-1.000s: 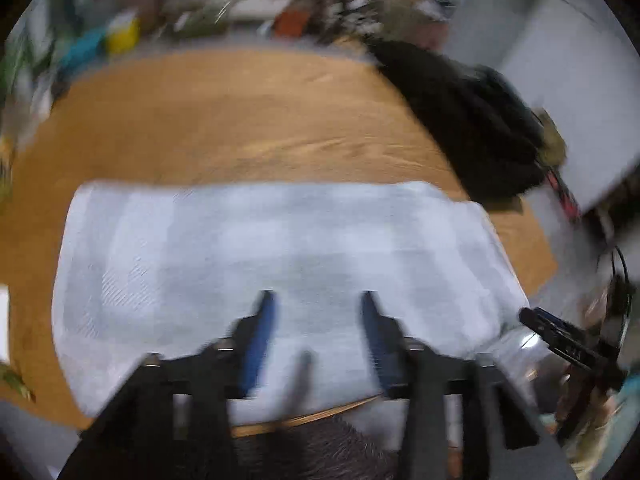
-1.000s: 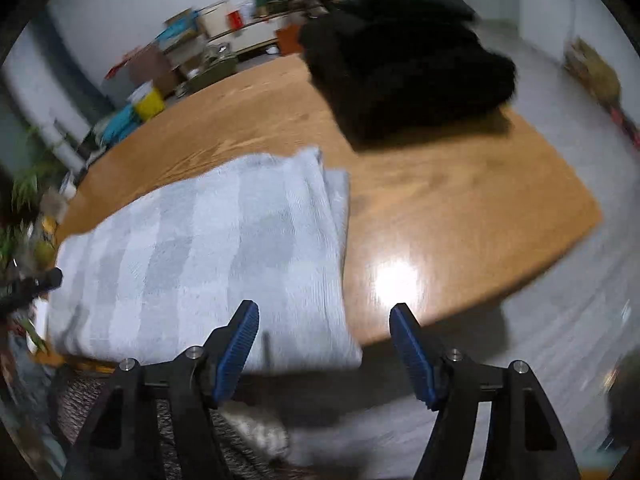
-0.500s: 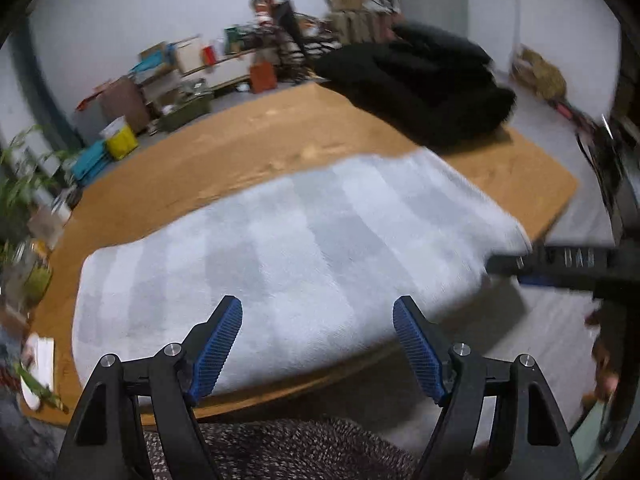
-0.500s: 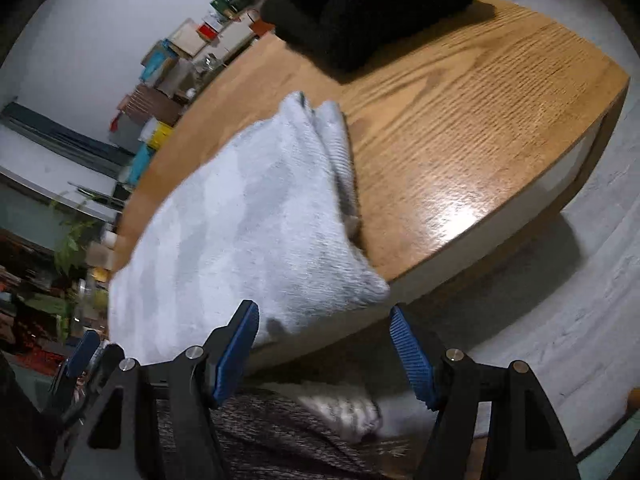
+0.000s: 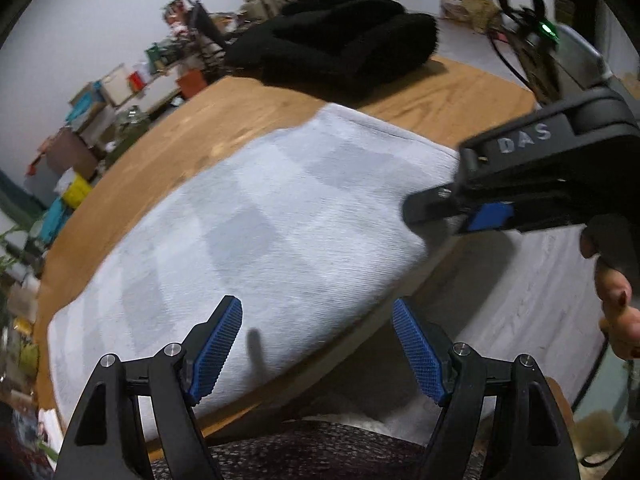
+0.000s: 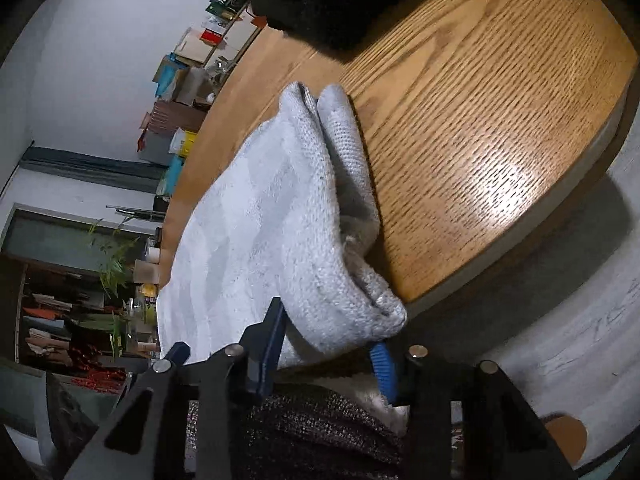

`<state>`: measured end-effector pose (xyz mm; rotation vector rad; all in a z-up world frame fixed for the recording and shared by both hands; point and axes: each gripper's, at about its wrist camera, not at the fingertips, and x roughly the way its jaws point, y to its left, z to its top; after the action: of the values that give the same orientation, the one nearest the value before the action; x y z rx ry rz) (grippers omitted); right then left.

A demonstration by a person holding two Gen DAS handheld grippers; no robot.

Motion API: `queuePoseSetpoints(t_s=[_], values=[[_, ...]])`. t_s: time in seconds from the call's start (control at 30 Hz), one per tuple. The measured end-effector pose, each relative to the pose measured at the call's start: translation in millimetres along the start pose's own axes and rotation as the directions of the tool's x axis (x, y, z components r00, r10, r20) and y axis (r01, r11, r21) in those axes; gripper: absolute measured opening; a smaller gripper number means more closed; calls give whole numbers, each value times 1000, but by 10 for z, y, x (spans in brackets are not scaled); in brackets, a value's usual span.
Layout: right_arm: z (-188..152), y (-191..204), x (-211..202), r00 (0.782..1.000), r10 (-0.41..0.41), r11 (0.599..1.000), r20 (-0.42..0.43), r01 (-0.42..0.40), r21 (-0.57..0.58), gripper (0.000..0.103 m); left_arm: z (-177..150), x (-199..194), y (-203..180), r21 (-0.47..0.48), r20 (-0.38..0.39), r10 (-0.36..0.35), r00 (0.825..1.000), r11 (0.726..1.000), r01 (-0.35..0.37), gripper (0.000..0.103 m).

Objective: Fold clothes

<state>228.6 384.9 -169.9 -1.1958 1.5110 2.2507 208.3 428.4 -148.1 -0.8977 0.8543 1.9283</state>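
Note:
A grey checked towel (image 5: 280, 232), folded double, lies flat on the round wooden table (image 5: 452, 92). My left gripper (image 5: 316, 344) is open above the towel's near edge. Its left pad is over the cloth and its right pad hangs past the table rim. My right gripper (image 6: 328, 354) is at the towel's near right corner (image 6: 352, 312), which overhangs the rim. Its jaws are closing, the thick folded corner sits between them, and both pads touch the cloth. The left wrist view shows the right gripper (image 5: 460, 216) reaching in from the right onto that corner.
A pile of black clothes (image 5: 336, 44) sits at the far side of the table. Boxes and clutter (image 5: 112, 92) line the wall beyond. A person's knitted dark garment (image 6: 320, 432) is just under both grippers, with a hand (image 5: 616, 308) at right.
My right gripper sank to the towel's near right corner and its jaws narrowed around it. My left gripper opened wider, rolled and shifted along the near edge.

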Motion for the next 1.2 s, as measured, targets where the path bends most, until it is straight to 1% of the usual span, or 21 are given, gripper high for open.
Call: queuePoseSetpoints(t_s=[0.03,0.07,0.13,0.2,0.27,0.33,0.43,0.47,0.57,0.67,0.7,0.73,0.77,0.8,0.87,0.9,0.93,1.03,1.1,1.13,1.2], values=[[1,19,-5,1000,9,1000,3,-9,-10,34,-3,6,-29,12,-2,-5,1000,1000,5,78],[6,46,-25,1000,28,999,6,-28,-20,32,-6,13,-57,25,-3,-10,1000,1000,10,78],[18,127,-114,996,83,996,21,-82,-46,29,26,15,-131,66,10,28,1000,997,-28,78],[40,227,-187,991,131,989,29,-129,-72,27,64,26,-195,88,23,17,1000,996,-19,78],[60,326,-255,985,171,981,35,-167,-100,26,107,24,-272,105,55,13,998,994,-18,78],[71,402,-272,984,174,978,31,-169,-124,24,135,-4,-354,124,97,34,995,991,-46,78],[68,452,-287,984,175,975,24,-169,-145,23,196,47,-425,130,123,70,990,988,-86,78],[61,452,-290,985,170,975,25,-164,-150,23,217,89,-429,124,119,80,990,988,-95,78],[58,411,-290,984,176,975,28,-171,-141,21,251,111,-456,109,138,110,984,986,-126,78],[71,312,-302,979,204,973,22,-201,-115,21,274,88,-486,119,172,145,974,979,-167,78],[77,276,-314,978,209,973,20,-205,-110,21,264,54,-470,123,182,147,972,978,-171,75],[77,255,-330,978,206,973,18,-202,-111,21,252,46,-458,124,177,140,974,979,-164,67],[78,233,-345,979,203,974,17,-199,-111,21,248,67,-435,114,162,142,977,980,-162,45],[78,219,-362,980,199,974,17,-195,-113,21,256,53,-373,89,152,123,981,986,-137,35],[105,149,-414,982,183,981,44,-179,-82,25,272,26,-250,39,135,83,987,995,-89,31],[125,100,-444,983,173,984,62,-169,-58,34,280,12,-188,14,127,63,990,998,-65,30],[146,51,-473,983,163,986,79,-161,-34,51,289,-2,-126,-12,120,42,992,999,-41,29],[212,-90,-546,984,134,989,120,-140,40,74,325,-32,-23,-55,105,1,994,998,4,29],[308,-122,-465,982,167,982,87,-173,78,79,328,-45,9,-68,104,-11,995,998,18,29],[363,-128,-411,980,190,976,66,-195,94,87,330,-52,26,-74,104,-17,994,997,25,29],[472,-141,-305,971,236,963,26,-238,129,90,328,-65,39,-77,102,-21,995,997,29,29]])
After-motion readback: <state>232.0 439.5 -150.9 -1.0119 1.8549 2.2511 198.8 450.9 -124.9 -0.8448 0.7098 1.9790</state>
